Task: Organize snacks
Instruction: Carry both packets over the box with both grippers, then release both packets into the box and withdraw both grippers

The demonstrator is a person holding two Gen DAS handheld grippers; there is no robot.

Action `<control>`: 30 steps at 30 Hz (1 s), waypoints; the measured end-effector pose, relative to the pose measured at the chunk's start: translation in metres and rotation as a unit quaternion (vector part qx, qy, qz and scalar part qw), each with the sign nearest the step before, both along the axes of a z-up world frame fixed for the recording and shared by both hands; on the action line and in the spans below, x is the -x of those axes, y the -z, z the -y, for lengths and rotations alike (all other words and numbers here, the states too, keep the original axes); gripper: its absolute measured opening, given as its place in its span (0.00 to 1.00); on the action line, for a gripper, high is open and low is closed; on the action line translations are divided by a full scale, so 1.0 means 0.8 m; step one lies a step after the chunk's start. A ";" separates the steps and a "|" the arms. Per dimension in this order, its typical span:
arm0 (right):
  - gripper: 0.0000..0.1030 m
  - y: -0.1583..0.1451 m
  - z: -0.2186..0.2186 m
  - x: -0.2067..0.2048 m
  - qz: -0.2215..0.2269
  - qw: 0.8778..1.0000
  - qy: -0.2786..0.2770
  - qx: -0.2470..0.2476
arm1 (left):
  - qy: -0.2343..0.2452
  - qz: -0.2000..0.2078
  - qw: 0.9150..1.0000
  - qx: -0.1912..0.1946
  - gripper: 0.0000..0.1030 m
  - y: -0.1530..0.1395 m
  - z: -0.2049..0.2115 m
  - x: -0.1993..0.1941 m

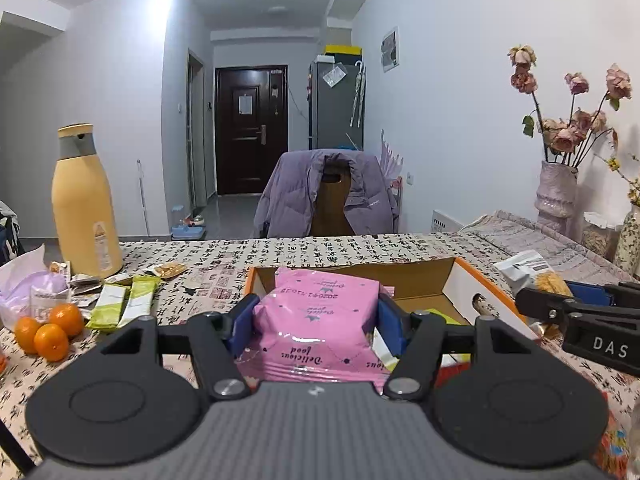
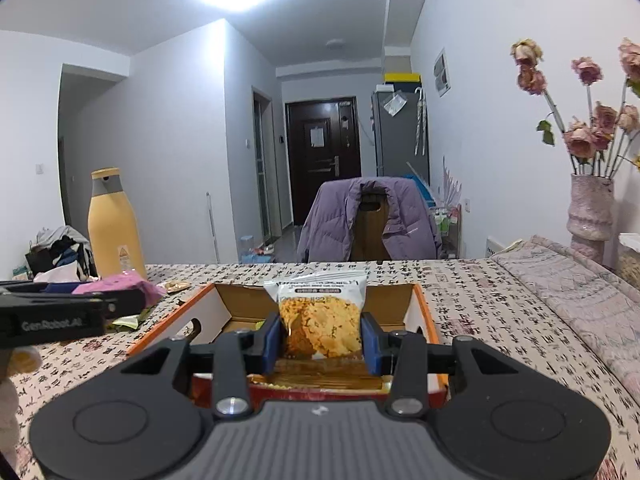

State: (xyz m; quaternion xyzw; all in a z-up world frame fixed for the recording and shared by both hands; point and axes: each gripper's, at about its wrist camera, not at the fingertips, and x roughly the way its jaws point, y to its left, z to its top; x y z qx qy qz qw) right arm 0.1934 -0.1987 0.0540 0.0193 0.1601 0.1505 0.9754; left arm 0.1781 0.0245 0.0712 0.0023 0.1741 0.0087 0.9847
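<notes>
Two claws are mine, and each one has a snack in it. My left claw (image 1: 318,316) squeezes a pink bag (image 1: 320,320) between its blue pads (image 1: 244,324). The bag is puffy, with words on it that look upside down to me. It hangs in the air, just above the near end of the cardboard box (image 1: 460,284).

My right claw (image 2: 320,338) squeezes a clear packet (image 2: 322,312) with a crumbly golden cake inside. The packet stands up between the blue pads (image 2: 270,340), over the near part of the same box (image 2: 424,312). The box is open at the top, has an orange rim and sits on the counter (image 1: 320,250), which wears a cloth with black marks all over. I can see some wrappers low inside the box, but not what they are.

More snacks wait on the left side of the counter. Some green and white packets (image 1: 116,306) lie flat there, close to three oranges (image 1: 48,330). A little packet with nuts (image 1: 170,270) lies near the tall yellow bottle (image 1: 86,204), which stands up straight. A soft white bag (image 1: 34,292) sits behind the oranges.

On the right stands a pink vase (image 1: 556,192) with dry roses. Across the counter, a purple coat (image 1: 324,196) hangs over a chair.
</notes>
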 end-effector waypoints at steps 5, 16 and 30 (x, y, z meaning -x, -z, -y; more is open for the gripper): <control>0.39 -0.005 -0.014 -0.046 -0.035 0.999 -0.004 0.003 | -0.013 -0.021 1.000 0.007 0.61 0.000 0.000 -0.046; 0.39 0.025 -0.046 -0.136 -0.110 0.993 0.005 0.035 | -0.040 -0.069 0.997 -0.014 0.61 0.025 0.010 -0.124; 0.48 0.071 -0.057 -0.185 -0.168 0.984 0.003 0.062 | -0.044 -0.096 0.994 -0.002 0.73 0.064 -0.011 -0.154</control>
